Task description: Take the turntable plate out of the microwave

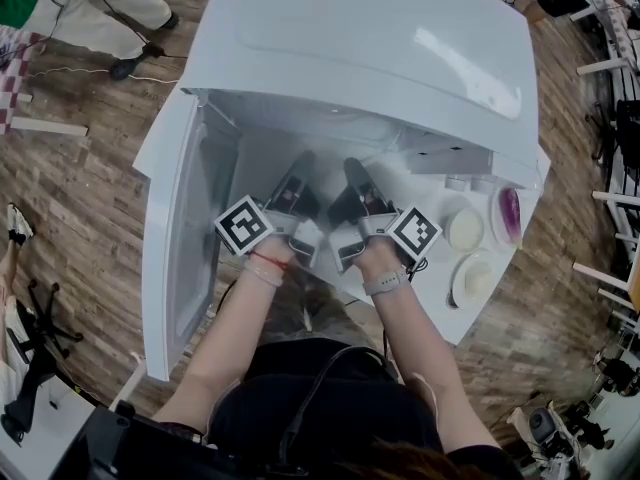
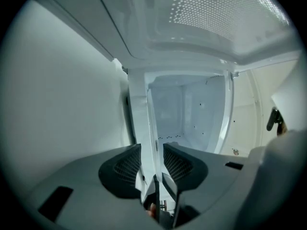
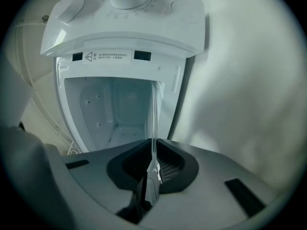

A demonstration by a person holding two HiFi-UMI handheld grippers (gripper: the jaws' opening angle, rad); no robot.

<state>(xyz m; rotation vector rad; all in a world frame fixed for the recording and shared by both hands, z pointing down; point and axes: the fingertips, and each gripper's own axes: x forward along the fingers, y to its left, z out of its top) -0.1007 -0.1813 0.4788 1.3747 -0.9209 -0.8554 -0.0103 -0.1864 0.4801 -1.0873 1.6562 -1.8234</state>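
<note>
Extraction in hand, not complete: right claw (image 3: 152, 169) is clamped on the turntable plate (image 3: 154, 121) at its rim, left claw (image 2: 152, 159) stands apart astride it, and the plate appears not yet out of the microwave (image 1: 380, 38).

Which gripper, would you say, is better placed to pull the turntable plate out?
Right: the right gripper pinches the turntable plate by its edge, while the left gripper has open jaws.

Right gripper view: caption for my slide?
Right gripper clamps the edge of the glass plate before the open microwave.
</note>
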